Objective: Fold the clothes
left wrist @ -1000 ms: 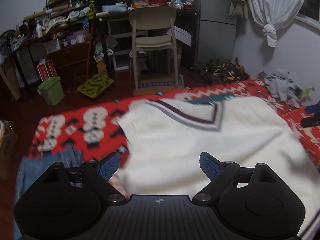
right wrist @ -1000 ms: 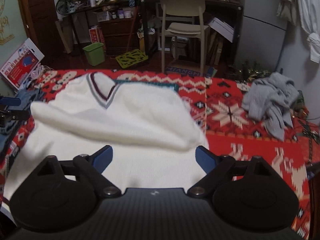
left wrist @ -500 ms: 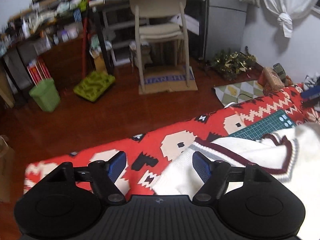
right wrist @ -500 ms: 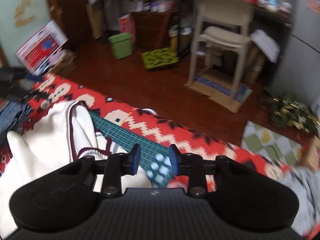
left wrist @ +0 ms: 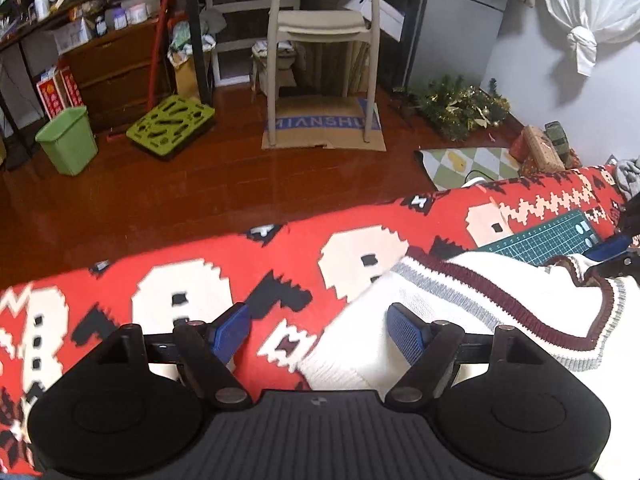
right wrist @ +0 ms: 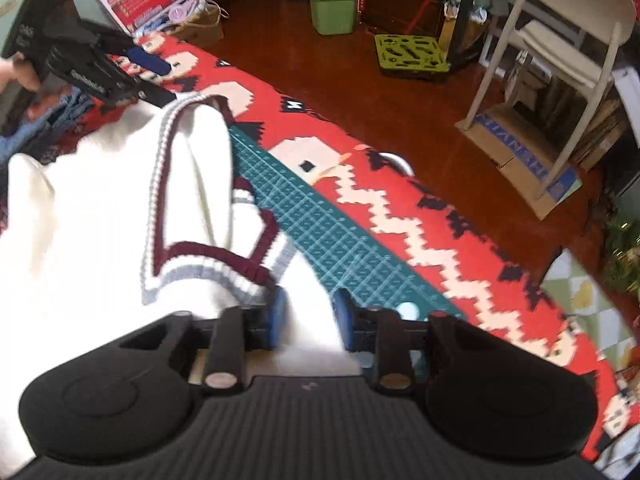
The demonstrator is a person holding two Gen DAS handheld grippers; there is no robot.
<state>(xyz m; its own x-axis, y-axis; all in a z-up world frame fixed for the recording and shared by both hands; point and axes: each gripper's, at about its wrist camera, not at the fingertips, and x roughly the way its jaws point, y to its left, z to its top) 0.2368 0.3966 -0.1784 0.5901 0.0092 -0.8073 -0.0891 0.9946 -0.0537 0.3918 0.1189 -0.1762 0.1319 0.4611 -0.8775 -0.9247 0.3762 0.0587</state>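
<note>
Since a second ago: both grippers swung off the sweater's body toward its collar end, near the blanket's far edge, floor now filling the far view. Right gripper (right wrist: 309,320) jaws just been closing, narrowed from wide apart to a slim gap, white knit bunched between the blue pads (right wrist: 278,316); whether pads truly press the cloth not clear through blur. Left gripper (left wrist: 318,332) jaws well apart, a little narrower than before, nothing clamped; left pad over red blanket (left wrist: 200,280), right pad (left wrist: 404,334) over the sweater's shoulder edge.

White sweater (left wrist: 460,304) lying on the blanket, maroon-and-grey V-neck trim rumpled, collar fold standing up in the right wrist view (right wrist: 192,184). Collar end resting partly on green cutting mat (right wrist: 320,232), mat running along the blanket toward the far edge. Left gripper visible from the right wrist view at far left (right wrist: 120,68), just beside the sweater's corner, part of a hand behind it.

Beyond the blanket: wood floor, pale chair (left wrist: 324,24), green bin (left wrist: 68,140).
</note>
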